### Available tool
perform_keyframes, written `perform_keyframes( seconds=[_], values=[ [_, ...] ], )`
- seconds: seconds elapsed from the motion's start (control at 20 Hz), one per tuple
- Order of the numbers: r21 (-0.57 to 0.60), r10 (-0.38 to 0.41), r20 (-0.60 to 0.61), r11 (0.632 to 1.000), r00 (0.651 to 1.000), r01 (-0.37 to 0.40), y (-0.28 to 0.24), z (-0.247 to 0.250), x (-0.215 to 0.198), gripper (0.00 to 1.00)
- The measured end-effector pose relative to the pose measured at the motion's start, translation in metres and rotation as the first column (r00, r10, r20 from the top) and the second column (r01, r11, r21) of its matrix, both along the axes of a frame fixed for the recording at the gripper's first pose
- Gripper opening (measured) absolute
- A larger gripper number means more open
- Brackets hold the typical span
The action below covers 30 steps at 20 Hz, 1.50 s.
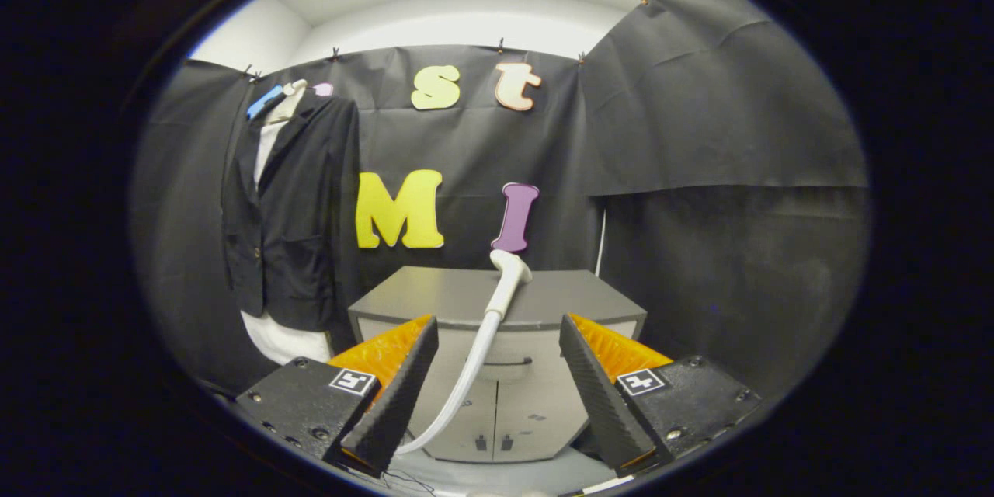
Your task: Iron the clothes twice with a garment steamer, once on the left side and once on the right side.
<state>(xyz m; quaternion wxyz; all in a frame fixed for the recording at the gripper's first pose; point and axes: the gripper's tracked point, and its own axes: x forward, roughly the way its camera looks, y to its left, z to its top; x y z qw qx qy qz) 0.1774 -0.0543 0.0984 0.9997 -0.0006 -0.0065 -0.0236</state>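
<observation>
1. Gripper view looks forward over my gripper (497, 380); its two fingers (396, 396) stand spread wide apart, with nothing pressed between them.

2. Steamer (509, 268): white head resting on top of the grey cabinet (435, 295), tilted, with its white hose (466, 380) curving down across the cabinet front and running between the fingers without touching either that I can see.

3. Jacket (291, 210): dark, on a hanger (283, 97) against the booth wall, beyond the left finger and well off to the left of the cabinet. A white garment (283, 338) shows under its hem and at the collar.

4. Step in hand, as I judge it: the approach to pick up the steamer. Neither ironing pass looks begun, since the head sits on the cabinet and well apart from the jacket.

5. Next move calls for going forward and up so the fingers straddle the handle just below the head, then closing on it. The handle leans, so I would match that lean before squeezing.

6. Watch point: the hose trails low between the fingers; closing too early would catch hose, not handle.

7. After the grip, the carry goes left to the jacket, hose dragging behind.
</observation>
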Motion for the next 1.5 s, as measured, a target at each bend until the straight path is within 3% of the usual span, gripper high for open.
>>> perform_keyframes(
  seconds=[0.45, 0.8, 1.15, 1.35, 1.5],
  values=[
    [-0.014, 0.063, -0.087, 0.998, 0.994, -0.065, -0.016, 0.005, 0.168, 0.98],
    [0.020, 0.099, -0.235, 0.995, 0.967, -0.097, -0.022, -0.044, 0.260, 0.98],
    [0.083, 0.161, -0.324, 0.986, 0.932, -0.142, -0.013, -0.062, 0.294, 0.93],
    [0.077, 0.139, -0.336, 0.990, 0.932, -0.120, -0.012, -0.063, 0.297, 0.73],
    [0.095, 0.148, -0.334, 0.988, 0.931, -0.123, -0.010, -0.062, 0.294, 0.69]
  ],
)
